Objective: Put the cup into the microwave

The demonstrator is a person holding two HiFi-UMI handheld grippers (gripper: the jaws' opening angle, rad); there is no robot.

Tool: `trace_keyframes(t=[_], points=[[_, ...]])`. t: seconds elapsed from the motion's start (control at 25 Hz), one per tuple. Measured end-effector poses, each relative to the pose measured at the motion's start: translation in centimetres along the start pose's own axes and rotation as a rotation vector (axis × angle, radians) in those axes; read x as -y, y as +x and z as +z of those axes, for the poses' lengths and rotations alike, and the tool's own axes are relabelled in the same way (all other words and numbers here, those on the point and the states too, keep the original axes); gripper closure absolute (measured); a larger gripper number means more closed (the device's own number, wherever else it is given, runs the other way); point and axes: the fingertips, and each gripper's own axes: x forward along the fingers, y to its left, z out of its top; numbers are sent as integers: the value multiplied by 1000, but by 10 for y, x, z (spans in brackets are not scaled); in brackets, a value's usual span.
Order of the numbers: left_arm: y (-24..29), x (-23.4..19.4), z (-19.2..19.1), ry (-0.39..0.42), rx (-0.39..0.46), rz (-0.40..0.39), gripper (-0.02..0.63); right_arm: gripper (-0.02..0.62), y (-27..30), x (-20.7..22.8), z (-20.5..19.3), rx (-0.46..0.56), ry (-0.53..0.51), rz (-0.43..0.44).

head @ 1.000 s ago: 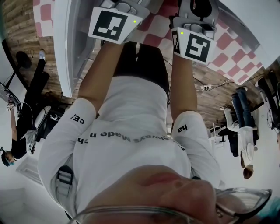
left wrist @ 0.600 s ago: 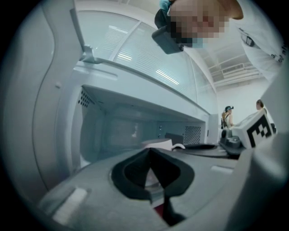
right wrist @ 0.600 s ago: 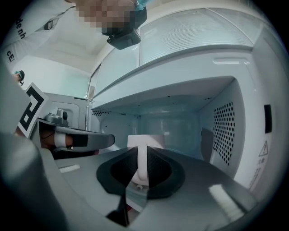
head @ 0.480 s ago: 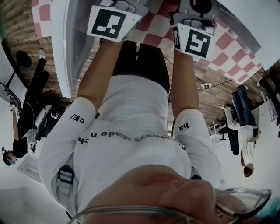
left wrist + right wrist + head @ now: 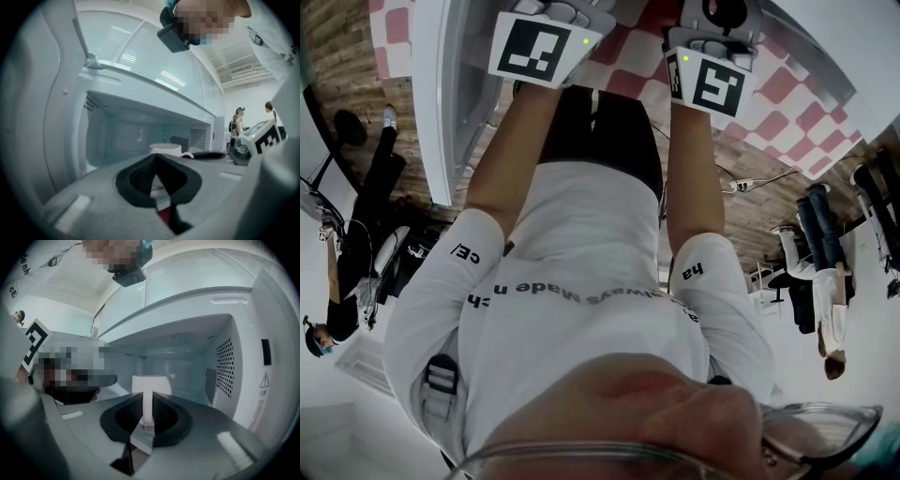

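while upright inside the microwave point(image 5: 226, 366), a white cup point(image 5: 151, 383)

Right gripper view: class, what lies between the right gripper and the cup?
Nothing lies between them. In the right gripper view, the right gripper is clamped on the handle of the white cup, with the cavity of the open microwave behind it.
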Motion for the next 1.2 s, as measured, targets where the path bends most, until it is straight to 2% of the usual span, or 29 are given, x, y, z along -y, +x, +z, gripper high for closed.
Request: trace_keyframes(t=[0.28, 0.48, 0.64, 0.84, 1.2], points=[[-12, 2, 4, 7, -13, 18, 603, 546, -2, -4, -6, -34, -6, 4], [-21, 6, 17, 8, -20, 24, 603, 477, -8, -8, 1, -53, 16, 8], [-33, 11, 25, 6, -48, 32, 603, 462, -18, -7, 17, -60, 18, -7], [-41, 21, 44, -19, -38, 22, 602, 471, -31, -7, 39, -68, -8, 4], [-73, 57, 115, 1, -11, -27, 601, 497, -80, -18, 115, -54, 7, 37]])
